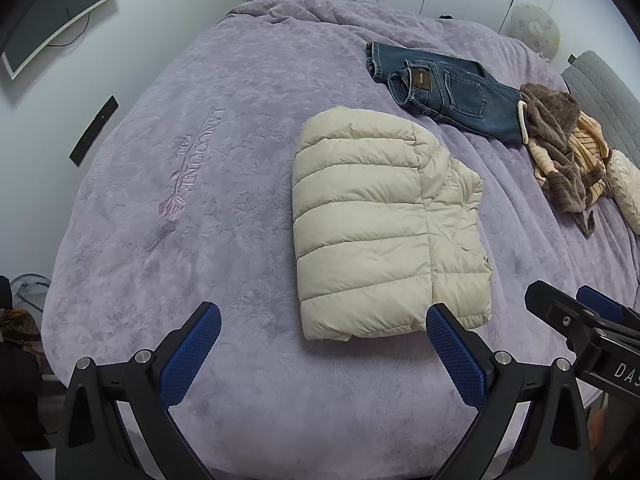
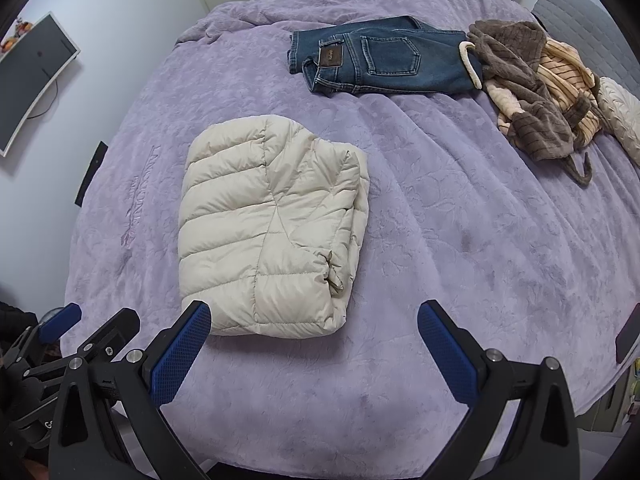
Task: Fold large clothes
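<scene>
Jacket (image 1: pixel 372 224) lies folded mid-bed, nothing gripped.
Judged light, puffy, slick-shelled: likely to spring open, so it is best pinched at the near folded edge, through all layers. Left gripper (image 1: pixel 324 356) and right gripper (image 2: pixel 314 354) are held spread wide, clear of it, above the blanket (image 1: pixel 208 184).
</scene>
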Available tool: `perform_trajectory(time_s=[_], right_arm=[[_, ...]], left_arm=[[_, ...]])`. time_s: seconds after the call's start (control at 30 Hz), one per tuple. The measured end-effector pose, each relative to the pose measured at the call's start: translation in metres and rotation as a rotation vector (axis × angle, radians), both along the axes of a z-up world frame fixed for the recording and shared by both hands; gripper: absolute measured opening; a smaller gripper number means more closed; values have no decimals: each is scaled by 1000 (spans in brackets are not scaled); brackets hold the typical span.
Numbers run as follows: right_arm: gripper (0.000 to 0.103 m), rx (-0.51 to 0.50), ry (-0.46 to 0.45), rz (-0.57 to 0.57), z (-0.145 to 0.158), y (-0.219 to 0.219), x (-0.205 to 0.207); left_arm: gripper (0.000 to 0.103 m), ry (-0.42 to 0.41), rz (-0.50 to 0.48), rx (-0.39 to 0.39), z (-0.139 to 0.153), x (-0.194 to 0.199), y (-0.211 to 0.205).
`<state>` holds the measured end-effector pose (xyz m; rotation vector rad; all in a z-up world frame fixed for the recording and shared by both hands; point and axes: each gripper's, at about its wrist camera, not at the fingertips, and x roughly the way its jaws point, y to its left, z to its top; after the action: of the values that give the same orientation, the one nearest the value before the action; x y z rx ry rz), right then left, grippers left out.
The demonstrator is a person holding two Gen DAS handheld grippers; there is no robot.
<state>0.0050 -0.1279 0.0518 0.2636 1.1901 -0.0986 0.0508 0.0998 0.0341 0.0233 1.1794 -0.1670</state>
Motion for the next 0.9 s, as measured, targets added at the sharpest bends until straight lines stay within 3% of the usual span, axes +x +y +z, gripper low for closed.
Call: perform_trajectory(time_s=[0.9], right_arm=[[103,-1,1,0,1,1,0]], left_arm=[[103,1,-3,5,0,-2,-1]])
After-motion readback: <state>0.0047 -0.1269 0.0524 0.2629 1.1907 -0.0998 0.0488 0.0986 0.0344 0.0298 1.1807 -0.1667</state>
